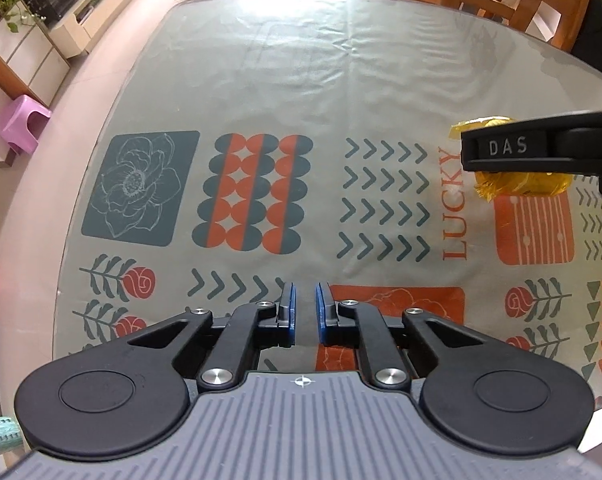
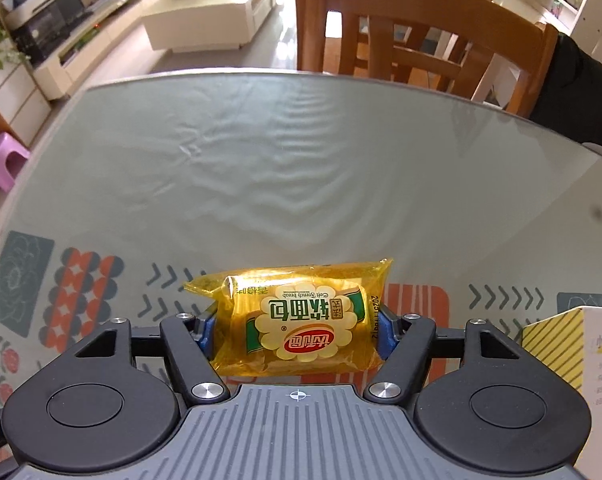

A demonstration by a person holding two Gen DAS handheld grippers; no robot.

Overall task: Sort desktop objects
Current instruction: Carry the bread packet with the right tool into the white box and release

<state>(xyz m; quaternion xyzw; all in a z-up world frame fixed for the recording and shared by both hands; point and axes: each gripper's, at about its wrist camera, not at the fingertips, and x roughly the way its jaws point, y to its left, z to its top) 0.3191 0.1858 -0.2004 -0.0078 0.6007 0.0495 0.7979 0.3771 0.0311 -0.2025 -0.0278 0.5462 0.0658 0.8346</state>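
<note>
A yellow bread packet (image 2: 301, 320) with green and red print sits between my right gripper's (image 2: 297, 330) blue pads, which press on its two ends and hold it above the patterned tablecloth. In the left wrist view the same packet (image 1: 521, 184) shows at the right, partly hidden behind the right gripper's black finger (image 1: 509, 148) marked DAS. My left gripper (image 1: 305, 312) is nearly shut with a narrow gap between its blue pads, and holds nothing, low over the near part of the table.
The round glass-topped table (image 2: 301, 168) carries a patterned cloth. A white and yellow striped box (image 2: 573, 356) stands at the right. Wooden chairs (image 2: 421, 32) stand beyond the far edge. A purple stool (image 1: 21, 124) is on the floor at left.
</note>
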